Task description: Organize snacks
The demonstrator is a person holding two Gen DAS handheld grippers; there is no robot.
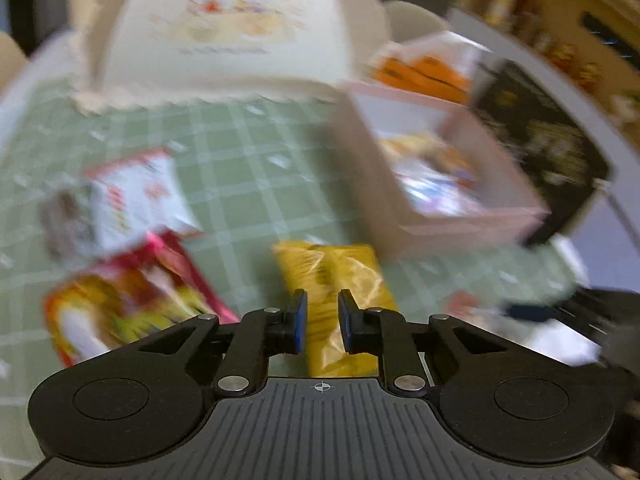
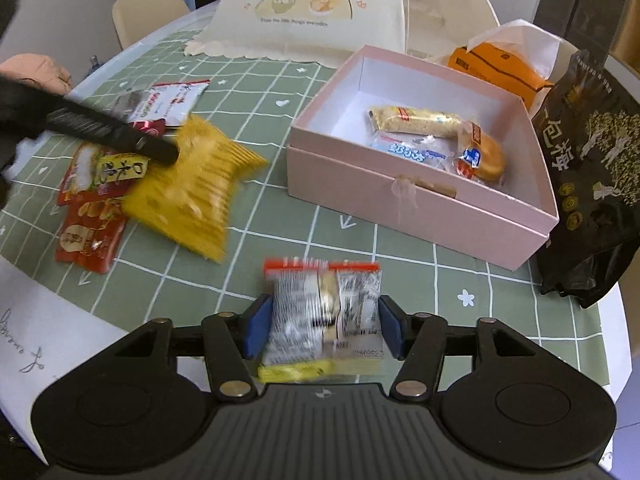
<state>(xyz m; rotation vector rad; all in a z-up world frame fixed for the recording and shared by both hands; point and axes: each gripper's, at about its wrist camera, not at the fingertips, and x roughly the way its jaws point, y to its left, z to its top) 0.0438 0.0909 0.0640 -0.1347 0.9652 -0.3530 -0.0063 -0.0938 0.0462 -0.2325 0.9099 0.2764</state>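
Box (image 2: 420, 200) sits on table (image 2: 280, 240) w/ snacks (image 2: 436, 136) inside. Loose packets (image 2: 100, 184) lie left of it; food cover (image 2: 304, 12) behind, bag (image 2: 592, 168) right.

Round white table (image 2: 100, 316), green grid cloth (image 2: 280, 224); cream chair (image 2: 148, 12); wooden shelf (image 1: 560, 12).

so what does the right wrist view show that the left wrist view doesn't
Only the right wrist view: the right gripper around a clear snack pack, and sharp bread rolls in the box. Only the left wrist view: the left gripper closed on the yellow packet, seen close up. Both: pink box, black bag, orange tissue pack, green checked cloth.
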